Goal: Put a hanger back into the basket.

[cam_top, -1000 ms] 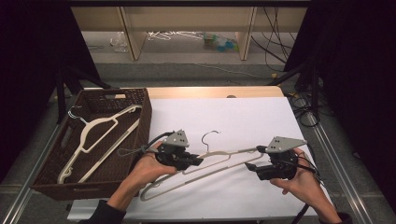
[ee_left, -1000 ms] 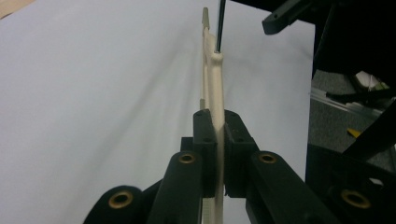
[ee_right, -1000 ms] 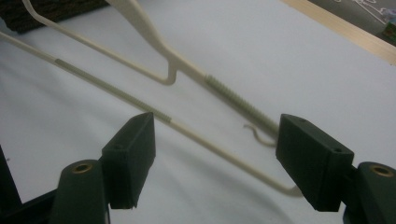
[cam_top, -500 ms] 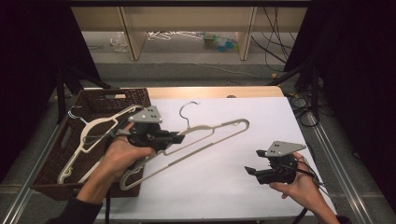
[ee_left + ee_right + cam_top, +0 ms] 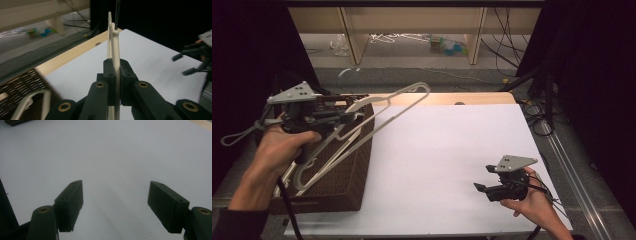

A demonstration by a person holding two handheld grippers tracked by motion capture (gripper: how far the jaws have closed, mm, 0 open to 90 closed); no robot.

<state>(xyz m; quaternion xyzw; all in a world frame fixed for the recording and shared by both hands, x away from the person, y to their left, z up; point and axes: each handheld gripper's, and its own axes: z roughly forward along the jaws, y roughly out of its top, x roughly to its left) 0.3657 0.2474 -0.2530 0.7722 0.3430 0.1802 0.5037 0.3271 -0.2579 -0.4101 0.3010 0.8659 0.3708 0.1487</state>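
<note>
Counting from the near edge: two hands, two grippers, one lifted hanger (image 5: 377, 112), one woven basket (image 5: 347, 170) and one white sheet (image 5: 452, 150) over the wooden table (image 5: 452, 98). Inside the basket lie more pale hangers (image 5: 287, 175), too overlapped to count.

In the high view, the right gripper (image 5: 484, 179) sits low at the near right of the sheet, held in the right hand (image 5: 532, 202), well apart from everything else. The right gripper view adds what that angle hides: the jaws stand wide apart with nothing between them, only bare white surface beneath.

Further left, the left gripper (image 5: 354, 112), held in the left hand (image 5: 282, 145), is up over the basket's near side, carrying the hanger tilted, its far end reaching above the table's back edge. The left gripper view gives the close detail: both pads (image 5: 126, 82) pressed together on the hanger's thin cream bar, which runs edge-on away from the camera, with the dark wire hook (image 5: 117, 11) rising beyond it. Shelving and floor clutter lie farthest back.
</note>
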